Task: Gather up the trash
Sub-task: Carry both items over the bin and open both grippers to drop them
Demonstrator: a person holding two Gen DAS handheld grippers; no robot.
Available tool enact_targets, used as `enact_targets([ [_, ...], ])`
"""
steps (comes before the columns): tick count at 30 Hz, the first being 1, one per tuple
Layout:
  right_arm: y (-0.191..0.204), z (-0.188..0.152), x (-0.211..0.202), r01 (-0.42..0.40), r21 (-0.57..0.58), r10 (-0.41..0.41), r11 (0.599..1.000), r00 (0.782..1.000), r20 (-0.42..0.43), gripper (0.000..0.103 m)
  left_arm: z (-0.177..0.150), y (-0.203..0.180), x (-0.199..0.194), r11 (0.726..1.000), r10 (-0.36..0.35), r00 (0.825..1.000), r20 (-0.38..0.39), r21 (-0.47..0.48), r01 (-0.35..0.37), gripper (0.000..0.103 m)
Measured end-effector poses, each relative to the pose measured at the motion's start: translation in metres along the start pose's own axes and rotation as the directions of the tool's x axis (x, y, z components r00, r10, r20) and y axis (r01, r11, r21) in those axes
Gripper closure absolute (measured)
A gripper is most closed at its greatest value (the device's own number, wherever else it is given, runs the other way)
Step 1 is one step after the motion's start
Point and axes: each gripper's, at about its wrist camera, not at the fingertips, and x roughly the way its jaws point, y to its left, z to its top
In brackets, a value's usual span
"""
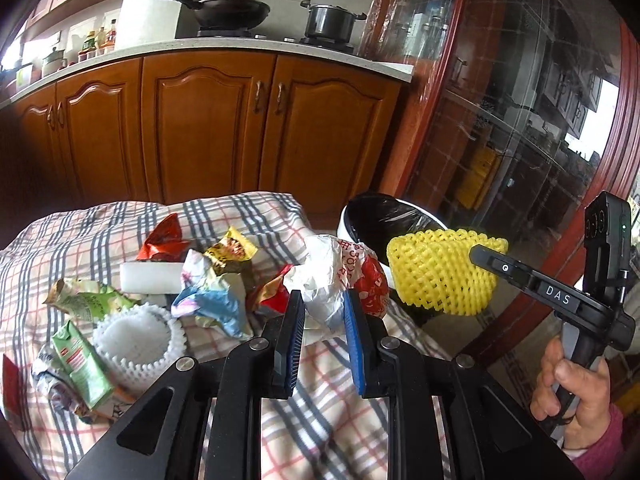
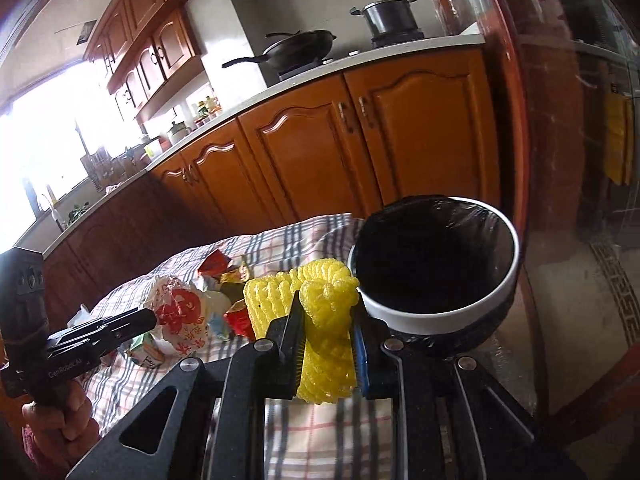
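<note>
Kitchen with wooden cabinets; a checked cloth (image 1: 224, 216) is covering the table, still littered with wrappers. My right gripper (image 2: 326, 344) is clamping the yellow foam net (image 2: 324, 320) just beside the lined bin (image 2: 440, 316), not yet over it. My left gripper (image 1: 322, 316) is closing around the crumpled white-and-red bag (image 1: 336, 276); most trash, I judge, is still awaiting collection.

Left gripper (image 1: 323, 322) has its pads squeezed on a crumpled white-and-red bag (image 1: 340, 276) over the checked cloth (image 1: 256, 216), wrappers (image 1: 208, 276) piled to the left, yellow foam net (image 1: 436, 276) by the bin (image 1: 384, 216) on the right.
</note>
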Motion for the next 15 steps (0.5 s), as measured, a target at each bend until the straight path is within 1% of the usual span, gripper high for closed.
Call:
enact_targets([
  [4,-0.018,0.008,0.002,0.055,0.011,-0.055,0.998,0.998,0.007,0.083,0.016,-0.01,0.026,0.999,-0.017,1.0,-0.009,0.033,0.017,0.084],
  [9,-0.037,0.019,0.007,0.099,0.016,-0.1,0.995,0.995,0.011,0.083,0.039,-0.024,0.059,0.997,-0.032,0.999,-0.021,0.075,0.033,0.084],
  [13,-0.051,0.03,0.018,0.13,0.016,-0.13,0.991,0.991,-0.003,0.083,0.057,-0.036,0.095,0.994,-0.048,0.997,-0.063,0.099,0.054,0.084],
  [15,-0.058,0.038,0.028,0.145,0.012,-0.144,0.989,0.989,-0.023,0.083,0.066,-0.038,0.115,0.993,-0.051,0.994,-0.092,0.103,0.061,0.084],
])
